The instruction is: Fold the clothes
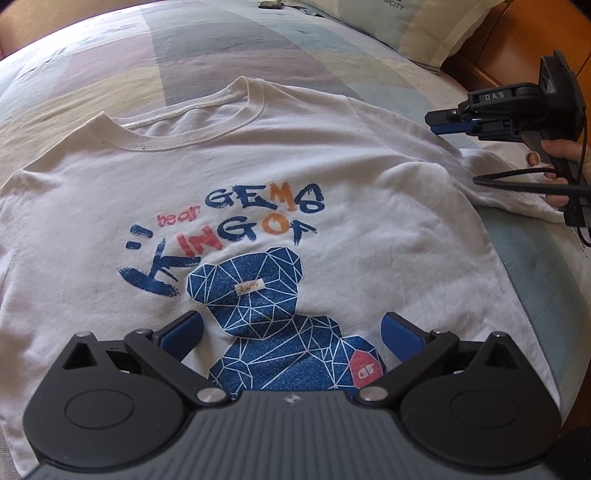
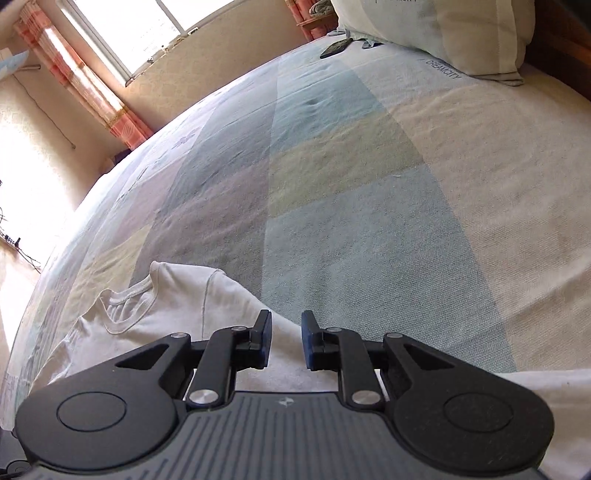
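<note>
A white T-shirt (image 1: 258, 177) with a blue bear print lies face up on a patchwork bedspread (image 2: 369, 184), collar toward the pillow (image 2: 461, 29). The left gripper (image 1: 291, 332) hangs above the print, jaws spread wide and empty. The right gripper (image 2: 286, 339), in a hand (image 1: 554, 173), hovers over the shirt's sleeve edge, jaws narrowly parted, pinching nothing.

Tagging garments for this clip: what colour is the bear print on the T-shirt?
Blue with white lines, on the bear print of the white T-shirt; clearest in the left wrist view.

Sunlit window (image 2: 147, 33), orange curtains (image 2: 74, 74), pastel bedspread (image 2: 369, 184), pillow (image 2: 443, 33).
</note>
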The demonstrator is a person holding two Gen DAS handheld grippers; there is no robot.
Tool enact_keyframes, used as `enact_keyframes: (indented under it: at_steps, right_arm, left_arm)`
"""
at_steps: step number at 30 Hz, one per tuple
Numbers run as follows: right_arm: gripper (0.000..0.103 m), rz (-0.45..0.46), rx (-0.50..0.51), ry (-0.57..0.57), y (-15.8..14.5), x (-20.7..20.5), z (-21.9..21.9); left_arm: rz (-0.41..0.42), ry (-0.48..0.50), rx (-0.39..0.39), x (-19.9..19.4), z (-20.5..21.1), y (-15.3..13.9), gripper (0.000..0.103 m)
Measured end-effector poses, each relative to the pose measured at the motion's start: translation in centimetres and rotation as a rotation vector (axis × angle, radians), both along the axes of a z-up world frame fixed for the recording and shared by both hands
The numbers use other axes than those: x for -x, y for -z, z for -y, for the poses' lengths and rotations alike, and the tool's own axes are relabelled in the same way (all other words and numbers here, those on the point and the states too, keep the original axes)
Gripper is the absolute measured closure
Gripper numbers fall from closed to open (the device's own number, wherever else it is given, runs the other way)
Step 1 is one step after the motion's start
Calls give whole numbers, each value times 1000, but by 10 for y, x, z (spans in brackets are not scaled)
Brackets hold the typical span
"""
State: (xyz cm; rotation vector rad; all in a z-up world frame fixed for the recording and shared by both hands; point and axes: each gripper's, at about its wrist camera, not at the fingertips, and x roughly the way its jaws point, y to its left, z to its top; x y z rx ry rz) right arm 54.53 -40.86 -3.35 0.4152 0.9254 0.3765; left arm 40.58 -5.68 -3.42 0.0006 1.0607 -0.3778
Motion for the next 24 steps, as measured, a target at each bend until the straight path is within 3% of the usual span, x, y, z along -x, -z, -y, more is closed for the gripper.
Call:
enact_keyframes:
  at_steps: [5, 10, 19, 24]
  right_arm:
    - [81, -51, -8, -102, 21, 17, -33]
    - [82, -81, -30, -134, 16, 23, -32]
    - [74, 125, 126, -115, -18, -12, -27]
    - [70, 87, 201, -180, 6, -32, -37]
  left_arm:
    - [2, 0, 10, -2, -2, 0, 1]
    - [5, 4, 4, -6, -2, 1, 1]
    - [17, 10, 11, -4, -4, 2, 1]
    - [27, 15, 14, -3, -6, 2, 1]
